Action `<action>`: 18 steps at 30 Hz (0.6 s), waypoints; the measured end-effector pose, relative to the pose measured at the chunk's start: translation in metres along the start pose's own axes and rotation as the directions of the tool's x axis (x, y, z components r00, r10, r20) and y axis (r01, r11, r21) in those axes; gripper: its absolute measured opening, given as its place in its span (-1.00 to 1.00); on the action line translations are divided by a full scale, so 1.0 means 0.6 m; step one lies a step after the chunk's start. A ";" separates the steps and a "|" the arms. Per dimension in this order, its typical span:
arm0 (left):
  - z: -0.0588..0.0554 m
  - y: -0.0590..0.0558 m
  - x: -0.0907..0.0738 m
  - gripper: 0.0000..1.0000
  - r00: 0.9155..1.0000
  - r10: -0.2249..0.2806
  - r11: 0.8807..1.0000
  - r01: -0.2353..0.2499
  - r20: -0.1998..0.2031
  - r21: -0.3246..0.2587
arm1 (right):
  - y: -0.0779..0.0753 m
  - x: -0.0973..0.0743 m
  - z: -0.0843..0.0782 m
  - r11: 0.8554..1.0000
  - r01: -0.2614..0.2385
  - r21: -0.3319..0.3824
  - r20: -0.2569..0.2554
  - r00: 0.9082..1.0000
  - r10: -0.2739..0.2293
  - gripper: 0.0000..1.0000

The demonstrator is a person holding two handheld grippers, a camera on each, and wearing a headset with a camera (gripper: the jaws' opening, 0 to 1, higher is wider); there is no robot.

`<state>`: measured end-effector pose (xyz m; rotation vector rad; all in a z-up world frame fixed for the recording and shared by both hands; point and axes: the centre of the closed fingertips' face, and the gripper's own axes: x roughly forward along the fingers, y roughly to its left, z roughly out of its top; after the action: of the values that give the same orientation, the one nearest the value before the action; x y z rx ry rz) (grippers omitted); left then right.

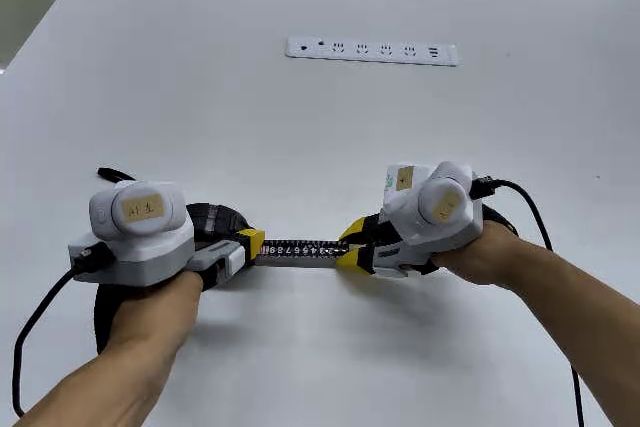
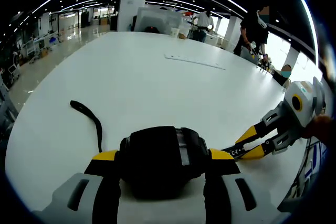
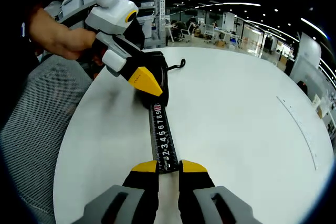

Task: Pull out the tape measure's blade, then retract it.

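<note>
The black tape measure case (image 1: pixel 220 221) rests on the white table, clamped between the yellow-tipped jaws of my left gripper (image 1: pixel 240 245); up close the case (image 2: pixel 163 158) sits between those jaws (image 2: pixel 164 156). A short length of the dark blade (image 1: pixel 300 249) with white numbers runs from the case to my right gripper (image 1: pixel 352 245). In the right gripper view the blade (image 3: pixel 160 141) leads from the case (image 3: pixel 156 77) to my right gripper (image 3: pixel 169 167), which is shut on the blade's end. A black wrist strap (image 2: pixel 89 119) trails from the case.
A white power strip (image 1: pixel 372 50) lies flat at the far side of the white table (image 1: pixel 300 127). Black cables (image 1: pixel 530 209) trail from both grippers toward the person. People stand beyond the table's far edge in the left gripper view.
</note>
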<state>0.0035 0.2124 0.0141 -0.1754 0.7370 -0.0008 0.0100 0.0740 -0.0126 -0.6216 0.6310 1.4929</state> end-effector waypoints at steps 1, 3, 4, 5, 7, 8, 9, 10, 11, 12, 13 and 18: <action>0.000 0.000 0.000 0.18 1.000 0.000 1.000 0.000 0.000 0.000 | 0.000 0.001 0.001 1.000 -0.001 -0.001 0.000 1.000 0.001 -0.80; 0.000 0.000 0.001 0.18 1.000 -0.001 1.000 0.001 -0.001 0.001 | 0.001 0.004 0.003 1.000 -0.004 -0.001 0.003 1.000 0.004 -0.80; 0.000 0.000 0.001 0.18 1.000 -0.001 1.000 0.001 -0.001 0.000 | 0.001 0.005 0.005 1.000 -0.004 -0.002 0.003 1.000 0.004 -0.80; 0.000 0.000 0.001 0.18 1.000 -0.002 1.000 0.002 -0.002 0.000 | 0.002 0.007 0.007 1.000 -0.007 0.000 0.007 1.000 0.007 -0.79; 0.000 0.000 0.001 0.18 1.000 -0.002 1.000 0.002 -0.002 -0.001 | 0.003 0.010 0.010 1.000 -0.009 -0.002 0.006 1.000 0.009 -0.79; 0.000 0.000 0.001 0.18 1.000 -0.002 1.000 0.002 -0.002 -0.001 | 0.003 0.012 0.011 1.000 -0.010 -0.001 0.010 1.000 0.010 -0.79; 0.000 0.000 0.000 0.18 1.000 -0.002 1.000 0.002 -0.003 -0.001 | 0.004 0.014 0.013 1.000 -0.011 -0.002 0.009 1.000 0.011 -0.79; 0.000 0.000 0.000 0.19 1.000 -0.002 1.000 0.002 -0.002 -0.001 | 0.004 0.015 0.013 1.000 -0.011 -0.003 0.009 1.000 0.011 -0.79; 0.000 0.000 0.000 0.19 1.000 -0.002 1.000 0.002 -0.002 -0.001 | 0.004 0.016 0.015 1.000 -0.012 -0.002 0.012 1.000 0.012 -0.79; 0.000 0.000 0.000 0.19 1.000 -0.003 1.000 0.003 -0.002 -0.002 | 0.004 0.017 0.017 1.000 -0.013 -0.003 0.014 1.000 0.013 -0.79; 0.000 0.000 0.000 0.19 1.000 -0.003 1.000 0.003 -0.003 -0.002 | 0.004 0.019 0.018 1.000 -0.013 -0.004 0.013 1.000 0.013 -0.79; 0.000 0.000 0.000 0.19 1.000 -0.004 1.000 0.004 -0.004 -0.004 | 0.006 0.026 0.026 1.000 -0.017 -0.005 0.020 1.000 0.017 -0.79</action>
<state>0.0036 0.2124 0.0140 -0.1807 0.7410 -0.0038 0.0063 0.0962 -0.0128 -0.6057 0.6190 1.5151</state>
